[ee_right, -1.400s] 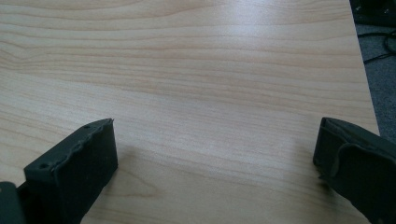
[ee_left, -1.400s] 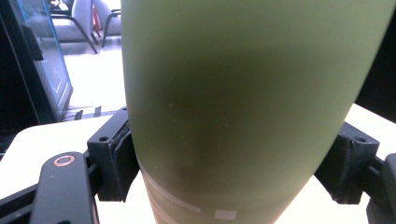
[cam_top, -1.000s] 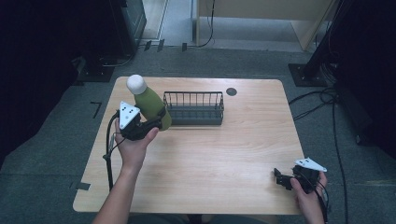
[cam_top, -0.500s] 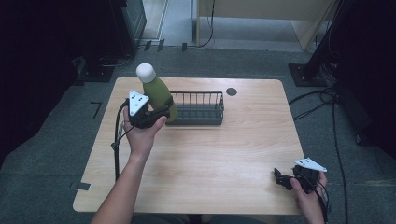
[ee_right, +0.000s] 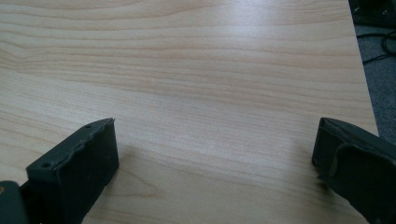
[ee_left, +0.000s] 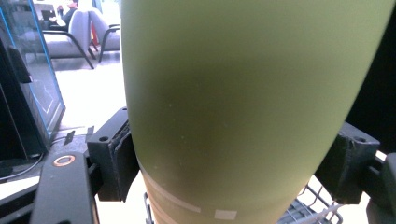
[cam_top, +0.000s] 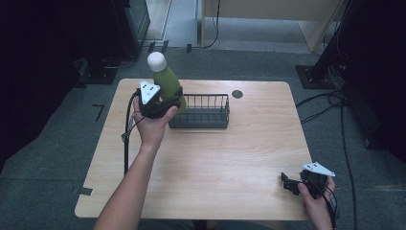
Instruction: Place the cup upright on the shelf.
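A green bottle (cam_top: 167,85) with a white cap is held off the table, tilted, by my left gripper (cam_top: 168,103), which is shut on its body. It hangs over the left end of a black wire basket (cam_top: 207,118). In the left gripper view the green bottle (ee_left: 243,107) looms close, and both pads (ee_left: 119,158) press on its sides. My right gripper (cam_top: 286,181) rests near the table's front right corner, jaws wide apart over bare wood (ee_right: 210,93) with nothing between them.
The wooden table (cam_top: 206,172) has a small dark round inset (cam_top: 237,94) behind the basket. Cables and dark stands (cam_top: 330,96) lie on the grey floor to the right. A cable trails from the left gripper over the table's left side.
The left gripper has carried the bottle rightward and a little up, from beside the basket's left end to over it. The right gripper has stayed put.
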Available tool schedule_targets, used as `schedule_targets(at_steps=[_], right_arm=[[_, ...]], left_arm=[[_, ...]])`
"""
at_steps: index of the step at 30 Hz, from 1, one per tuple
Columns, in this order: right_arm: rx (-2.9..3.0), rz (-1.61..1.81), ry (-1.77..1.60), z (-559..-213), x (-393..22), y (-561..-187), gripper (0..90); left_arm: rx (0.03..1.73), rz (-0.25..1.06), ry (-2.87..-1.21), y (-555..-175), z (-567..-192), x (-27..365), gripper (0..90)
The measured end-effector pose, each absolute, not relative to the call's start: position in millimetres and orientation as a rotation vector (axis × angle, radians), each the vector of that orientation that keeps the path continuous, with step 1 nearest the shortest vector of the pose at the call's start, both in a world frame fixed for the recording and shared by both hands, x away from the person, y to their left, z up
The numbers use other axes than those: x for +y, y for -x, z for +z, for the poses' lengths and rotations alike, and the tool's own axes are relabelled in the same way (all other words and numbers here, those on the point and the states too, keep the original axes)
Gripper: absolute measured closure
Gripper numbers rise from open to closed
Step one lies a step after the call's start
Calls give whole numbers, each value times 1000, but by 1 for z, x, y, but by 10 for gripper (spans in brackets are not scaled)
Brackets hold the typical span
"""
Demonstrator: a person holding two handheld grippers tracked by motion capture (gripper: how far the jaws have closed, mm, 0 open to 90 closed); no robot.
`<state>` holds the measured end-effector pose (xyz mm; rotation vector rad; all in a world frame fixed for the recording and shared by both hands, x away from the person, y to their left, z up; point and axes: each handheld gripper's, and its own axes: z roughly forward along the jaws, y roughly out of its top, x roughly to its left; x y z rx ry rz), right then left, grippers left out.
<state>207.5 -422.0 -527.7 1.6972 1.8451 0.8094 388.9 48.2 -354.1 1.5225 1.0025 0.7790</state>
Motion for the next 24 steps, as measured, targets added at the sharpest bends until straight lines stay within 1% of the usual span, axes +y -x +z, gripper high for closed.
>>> schedule_targets(at_steps=[5,12,24], right_arm=[[1846,809,-1695,-528,-422,-208,1],[1847,810,-1695,-528,-422,-208,1],[1848,813,-1693,-528,-422,-207,2]], left_arm=[[1015,777,-1517,-401,-357,42,213],[1027,782,-1551,-417,-367,33,213],[1067,789,-1617,-430,-387,21,213]])
